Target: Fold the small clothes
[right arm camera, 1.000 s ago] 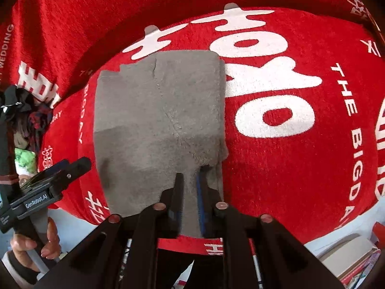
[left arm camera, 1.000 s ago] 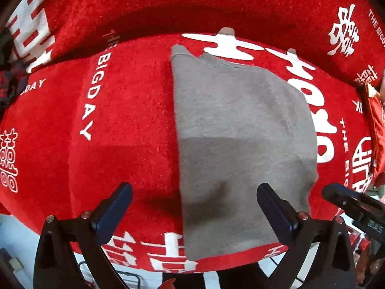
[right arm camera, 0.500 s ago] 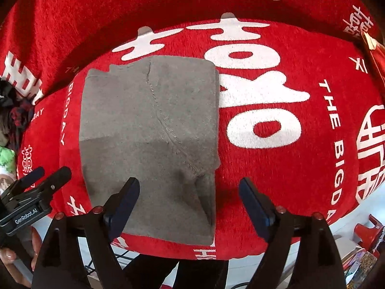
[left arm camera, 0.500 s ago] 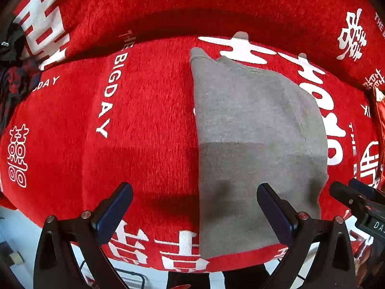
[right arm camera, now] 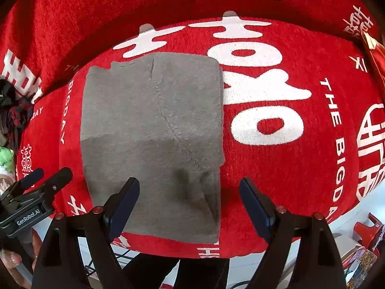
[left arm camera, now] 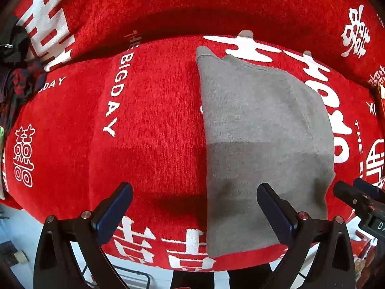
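While the grey garment (right arm camera: pixel 154 134) lies folded flat on the red blanket (right arm camera: pixel 284 168), a raised seam runs across its top layer and a small crease sits near its lower right corner; in my right wrist view it fills the middle and reaches toward 7 o'clock, with its right edge against the big white characters (right arm camera: pixel 255 110) at 3 o'clock; in my left wrist view the same garment (left arm camera: pixel 262 144) sits toward 3 o'clock, its left edge straight and its near half in shadow; my right gripper (right arm camera: pixel 189 203) hangs over the near edge with its jaws spread wide, pinching nothing, the cloth below and apart from the pads; my left gripper (left arm camera: pixel 195 210) is likewise spread, one finger over bare blanket and the other over the garment, gripping nothing; white lettering (left arm camera: pixel 115 91) runs at 10 o'clock; a dark heap of clothes (left arm camera: pixel 16 82) lies at 9 o'clock on the blanket's edge
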{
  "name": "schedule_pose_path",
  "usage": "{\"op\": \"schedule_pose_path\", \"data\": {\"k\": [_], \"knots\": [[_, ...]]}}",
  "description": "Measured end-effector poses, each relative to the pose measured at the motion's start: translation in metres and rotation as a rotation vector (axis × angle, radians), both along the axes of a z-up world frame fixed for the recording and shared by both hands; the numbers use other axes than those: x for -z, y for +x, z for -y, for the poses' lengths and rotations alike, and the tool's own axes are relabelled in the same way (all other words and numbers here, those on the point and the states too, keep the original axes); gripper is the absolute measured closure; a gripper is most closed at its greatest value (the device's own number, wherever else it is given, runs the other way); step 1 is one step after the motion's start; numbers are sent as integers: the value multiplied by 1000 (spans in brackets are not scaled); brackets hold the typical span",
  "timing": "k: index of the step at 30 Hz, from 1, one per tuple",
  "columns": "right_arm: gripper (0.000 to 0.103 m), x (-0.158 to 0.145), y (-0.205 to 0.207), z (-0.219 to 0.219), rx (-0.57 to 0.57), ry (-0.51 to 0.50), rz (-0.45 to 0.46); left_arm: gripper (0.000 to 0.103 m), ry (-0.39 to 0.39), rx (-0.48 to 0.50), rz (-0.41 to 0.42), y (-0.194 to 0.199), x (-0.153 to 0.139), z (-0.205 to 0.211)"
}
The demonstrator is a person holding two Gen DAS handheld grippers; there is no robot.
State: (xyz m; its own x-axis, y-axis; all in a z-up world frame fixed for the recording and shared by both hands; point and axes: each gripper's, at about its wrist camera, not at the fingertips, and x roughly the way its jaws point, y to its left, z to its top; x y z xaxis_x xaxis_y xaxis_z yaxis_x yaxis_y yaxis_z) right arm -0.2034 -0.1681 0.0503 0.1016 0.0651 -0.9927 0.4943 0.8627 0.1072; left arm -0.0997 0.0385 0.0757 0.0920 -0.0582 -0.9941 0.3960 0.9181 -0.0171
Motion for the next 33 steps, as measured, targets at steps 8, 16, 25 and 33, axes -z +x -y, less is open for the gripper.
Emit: {"op": "schedule_pose_path", "data": {"k": [8, 16, 25, 33], "knots": [[16, 1, 1, 0, 2, 1, 0, 0, 6, 15, -2, -2, 0, 2], [16, 1, 1, -2, 2, 4, 0, 0, 14, 13, -3, 0, 1, 1], [16, 0, 3, -4, -1, 6, 0, 0, 22, 35, 5, -3, 0, 5], [16, 0, 3, -6, -3, 9, 2, 0, 32, 26, 15, -4, -1, 5]]}}
